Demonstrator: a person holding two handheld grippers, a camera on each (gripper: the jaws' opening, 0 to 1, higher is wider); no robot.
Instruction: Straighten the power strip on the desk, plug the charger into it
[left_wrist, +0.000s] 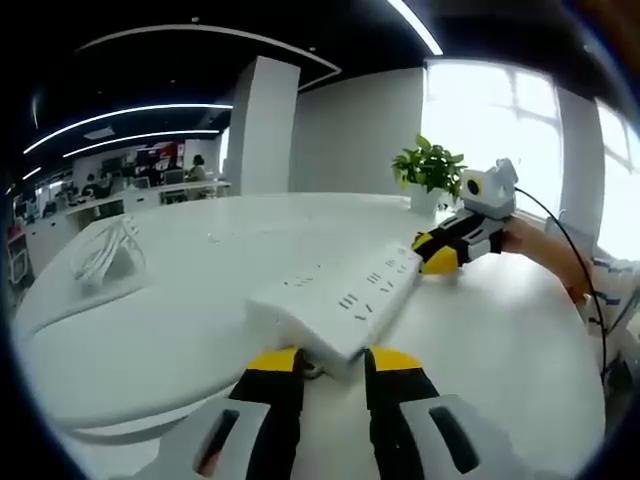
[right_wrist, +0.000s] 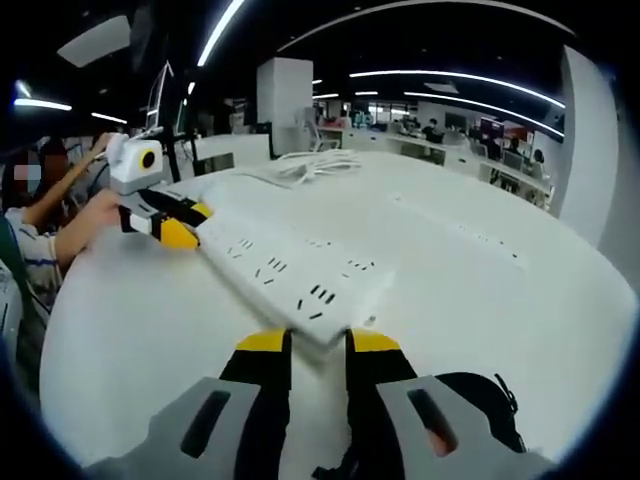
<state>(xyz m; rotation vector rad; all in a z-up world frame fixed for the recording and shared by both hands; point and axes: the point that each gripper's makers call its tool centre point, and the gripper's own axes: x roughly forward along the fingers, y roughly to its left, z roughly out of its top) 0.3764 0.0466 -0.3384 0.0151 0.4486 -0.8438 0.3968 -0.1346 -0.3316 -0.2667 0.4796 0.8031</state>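
Observation:
A long white power strip (left_wrist: 345, 290) lies slantwise on the white desk (left_wrist: 150, 350), held at both ends. My left gripper (left_wrist: 333, 362) is shut on its near end in the left gripper view. At the far end there, my right gripper (left_wrist: 447, 250) clamps the strip with its yellow tips. In the right gripper view the strip (right_wrist: 285, 270) runs away from my right gripper (right_wrist: 318, 343), which grips the near end, to my left gripper (right_wrist: 178, 225) at the far end. A white charger with a coiled cable (left_wrist: 105, 250) lies apart, further along the desk (right_wrist: 315, 162).
A potted green plant (left_wrist: 430, 170) stands behind the strip's far end. A person's hand (left_wrist: 545, 250) holds the right gripper, with a black cable trailing from it. The desk edge (left_wrist: 120, 425) curves close by. Office desks and people are far behind.

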